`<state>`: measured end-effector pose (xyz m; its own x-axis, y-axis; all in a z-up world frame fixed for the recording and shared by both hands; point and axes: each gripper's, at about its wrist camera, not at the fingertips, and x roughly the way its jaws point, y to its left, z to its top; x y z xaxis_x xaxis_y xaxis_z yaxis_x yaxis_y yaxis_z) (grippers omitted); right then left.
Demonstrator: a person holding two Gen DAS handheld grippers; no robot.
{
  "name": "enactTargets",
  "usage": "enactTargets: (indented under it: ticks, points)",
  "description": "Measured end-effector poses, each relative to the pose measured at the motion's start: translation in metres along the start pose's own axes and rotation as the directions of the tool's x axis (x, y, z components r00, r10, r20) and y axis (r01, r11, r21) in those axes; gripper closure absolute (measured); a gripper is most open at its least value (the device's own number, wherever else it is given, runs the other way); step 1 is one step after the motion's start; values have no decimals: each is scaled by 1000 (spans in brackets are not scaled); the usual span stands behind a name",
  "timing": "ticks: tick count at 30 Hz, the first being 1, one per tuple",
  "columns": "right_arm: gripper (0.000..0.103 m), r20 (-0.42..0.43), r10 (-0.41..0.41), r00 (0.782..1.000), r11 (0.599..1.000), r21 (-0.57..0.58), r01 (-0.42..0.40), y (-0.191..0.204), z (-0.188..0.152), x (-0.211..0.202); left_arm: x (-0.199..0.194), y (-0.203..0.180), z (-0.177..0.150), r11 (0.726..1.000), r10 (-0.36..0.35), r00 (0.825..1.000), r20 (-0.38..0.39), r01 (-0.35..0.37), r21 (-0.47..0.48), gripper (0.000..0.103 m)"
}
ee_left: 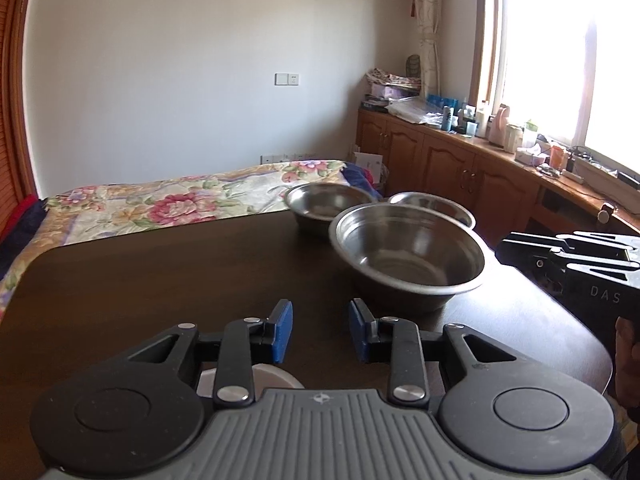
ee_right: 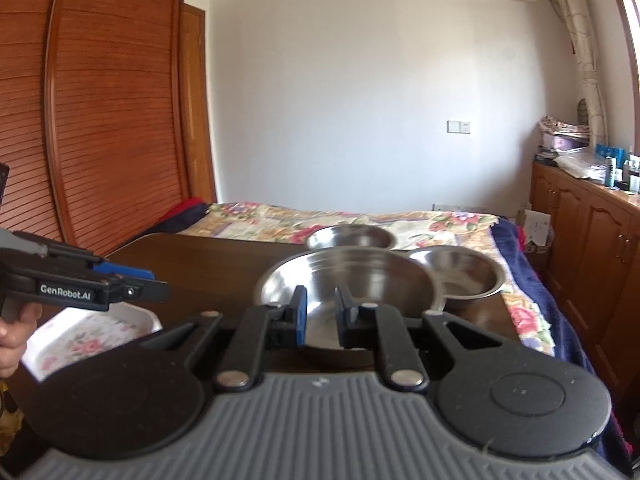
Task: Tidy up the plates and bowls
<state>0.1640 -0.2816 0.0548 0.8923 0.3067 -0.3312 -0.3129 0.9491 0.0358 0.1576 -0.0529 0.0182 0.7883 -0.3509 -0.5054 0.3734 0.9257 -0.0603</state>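
Observation:
Three steel bowls stand close together on the dark table [ee_left: 160,280]. The largest bowl [ee_left: 408,256] [ee_right: 348,280] is nearest, with two smaller bowls [ee_left: 326,206] [ee_left: 432,204] behind it. My left gripper [ee_left: 320,326] is open and holds nothing, left of the large bowl. Beneath it shows a white dish [ee_left: 276,376], which the right wrist view shows as a flower-patterned tray [ee_right: 92,336]. My right gripper [ee_right: 322,310] is open, with its blue pads at the large bowl's near rim. I cannot tell whether they touch the rim.
A bed with a flowered cover [ee_left: 180,200] lies just past the table's far edge. Wooden cabinets [ee_left: 460,168] with cluttered tops run along the right under a bright window. A slatted wooden wardrobe [ee_right: 100,120] stands at the left. A hand [ee_right: 12,328] holds the left gripper.

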Motion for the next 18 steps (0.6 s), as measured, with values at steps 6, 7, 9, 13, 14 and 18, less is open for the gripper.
enactTargets:
  ticks: [6, 7, 9, 13, 14, 18]
  points:
    - [86, 15, -23, 1000, 999, 27, 23, -20, -2, 10, 24, -15, 12, 1000, -13, 1000, -3, 13, 1, 65]
    - [86, 15, -27, 1000, 999, 30, 27, -22, -2, 12, 27, -16, 13, 1000, -14, 1000, -4, 14, 1, 64]
    - [78, 15, -36, 999, 999, 33, 36, -29, -4, 14, 33, -18, 15, 1000, -16, 1000, -5, 16, 2, 60]
    - [54, 16, -50, 999, 998, 39, 49, -38, -7, 20, 44, -22, 17, 1000, -19, 1000, -6, 19, 2, 47]
    - [54, 14, -51, 999, 998, 40, 51, -40, -8, 22, 47, -23, 18, 1000, -20, 1000, -7, 20, 3, 45]
    - [49, 5, -60, 998, 997, 43, 59, -45, -11, 29, 57, -25, 22, 1000, -17, 1000, -15, 17, 2, 39]
